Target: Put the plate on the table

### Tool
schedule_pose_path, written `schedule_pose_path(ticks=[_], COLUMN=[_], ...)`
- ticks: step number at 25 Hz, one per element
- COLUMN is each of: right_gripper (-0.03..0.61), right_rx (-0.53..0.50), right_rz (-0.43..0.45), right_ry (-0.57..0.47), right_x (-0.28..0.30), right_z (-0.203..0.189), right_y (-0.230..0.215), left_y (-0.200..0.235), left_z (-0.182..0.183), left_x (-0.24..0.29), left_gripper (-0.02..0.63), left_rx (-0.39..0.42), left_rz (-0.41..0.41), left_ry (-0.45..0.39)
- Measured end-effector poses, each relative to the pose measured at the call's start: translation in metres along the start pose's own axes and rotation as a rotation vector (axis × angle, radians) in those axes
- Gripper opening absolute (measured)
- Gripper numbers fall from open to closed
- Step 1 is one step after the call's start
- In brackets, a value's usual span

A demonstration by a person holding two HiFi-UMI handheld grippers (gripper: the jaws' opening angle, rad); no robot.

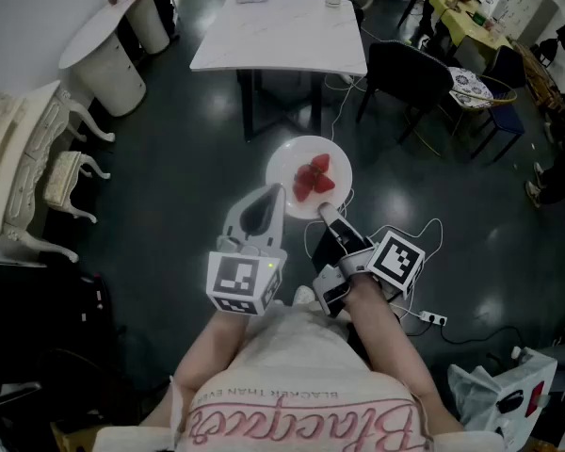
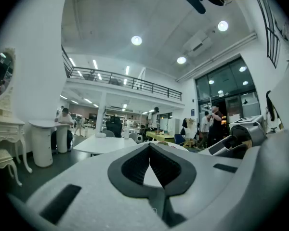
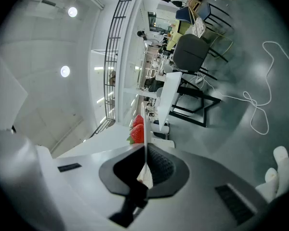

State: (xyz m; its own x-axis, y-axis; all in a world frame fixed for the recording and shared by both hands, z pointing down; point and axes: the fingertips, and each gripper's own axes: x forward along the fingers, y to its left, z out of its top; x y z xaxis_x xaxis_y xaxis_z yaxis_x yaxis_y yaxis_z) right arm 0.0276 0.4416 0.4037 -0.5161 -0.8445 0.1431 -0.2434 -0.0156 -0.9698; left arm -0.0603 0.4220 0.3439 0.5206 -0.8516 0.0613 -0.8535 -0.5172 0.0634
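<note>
The right gripper (image 1: 326, 211) is clamped on the rim of the plate (image 1: 284, 163), holding it and its strawberries (image 1: 313, 177) above the floor (image 1: 169, 177), short of the white counter (image 1: 282, 31). The left gripper (image 1: 266, 196), closed and empty, is just beside the plate.

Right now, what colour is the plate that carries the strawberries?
White; the plate shows best in the head view.

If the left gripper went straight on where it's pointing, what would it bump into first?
Probably the plate, just ahead of the left gripper. Heights are unclear, so it might instead pass toward the white table.
</note>
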Motion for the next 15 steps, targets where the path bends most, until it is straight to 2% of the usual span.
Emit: schedule_pose_path(ticks=[5,10,15], right_gripper=[0.012,0.012,0.012], right_rx=[-0.006,-0.039,-0.019], right_rz=[0.025,0.013,0.020], right_ry=[0.018,0.045,0.058], right_x=[0.003,0.006,0.008], right_z=[0.005,0.016,0.030], right_y=[-0.002,-0.008,-0.015], left_y=[0.000,0.000,-0.003], left_z=[-0.004,-0.009,-0.008], left_x=[0.005,0.016,0.029], left_gripper=[0.005,0.005,0.005], left_rx=[-0.006,-0.020,-0.027], left_rz=[0.024,0.050,0.067], left_ry=[0.001,-0.002,-0.008])
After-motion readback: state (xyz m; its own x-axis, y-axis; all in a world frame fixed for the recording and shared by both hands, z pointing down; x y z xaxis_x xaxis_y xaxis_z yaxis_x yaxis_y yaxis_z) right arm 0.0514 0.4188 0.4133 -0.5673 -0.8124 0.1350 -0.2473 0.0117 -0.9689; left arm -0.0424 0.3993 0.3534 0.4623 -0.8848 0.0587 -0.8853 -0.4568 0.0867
